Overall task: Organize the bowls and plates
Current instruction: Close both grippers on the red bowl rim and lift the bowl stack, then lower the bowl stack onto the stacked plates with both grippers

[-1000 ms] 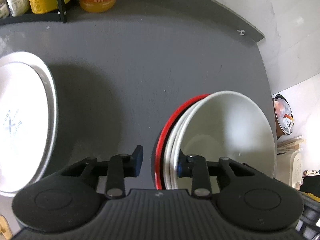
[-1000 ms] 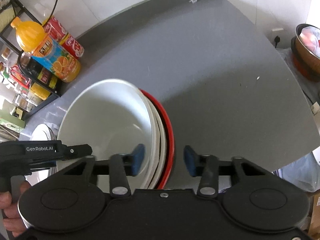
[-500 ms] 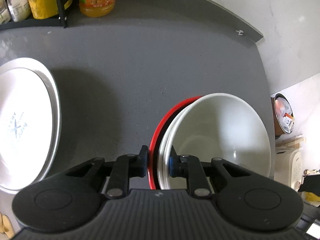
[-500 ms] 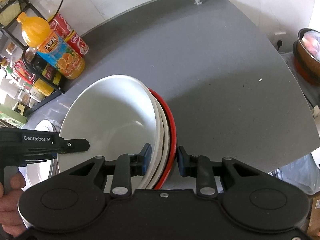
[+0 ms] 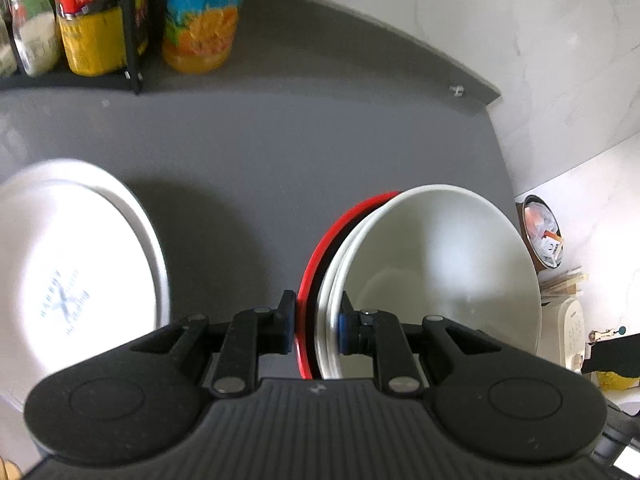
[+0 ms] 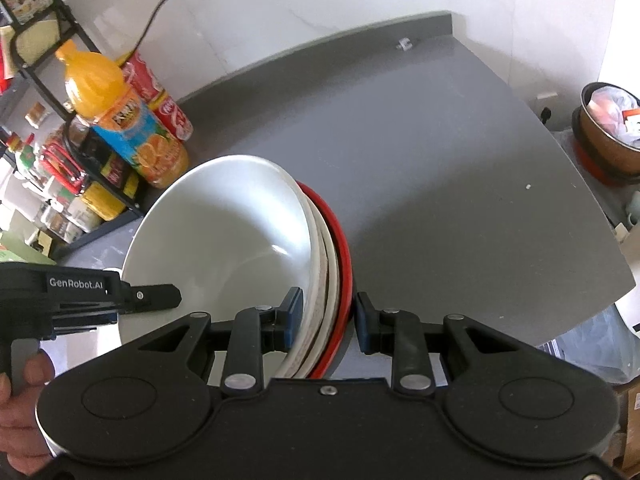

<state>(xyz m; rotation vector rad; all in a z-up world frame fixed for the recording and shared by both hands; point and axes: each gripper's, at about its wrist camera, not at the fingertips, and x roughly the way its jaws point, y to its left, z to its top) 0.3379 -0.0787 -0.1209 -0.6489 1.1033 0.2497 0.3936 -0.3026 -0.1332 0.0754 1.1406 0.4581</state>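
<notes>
Bright daylight; soft shadow beside white plate (image 5: 72, 272), its rim motion-blurred; strong fisheye bending at edges.

"GenRobot.AI" is printed in white on the black left gripper (image 6: 150, 298). The other labels cannot be read.

We are in a home kitchen: a grey tabletop (image 6: 440, 152) against marble walls, a rack (image 6: 60, 184) of condiments and a juice bottle (image 6: 128, 120) ahead-left of the right claw (image 6: 326, 318).
</notes>
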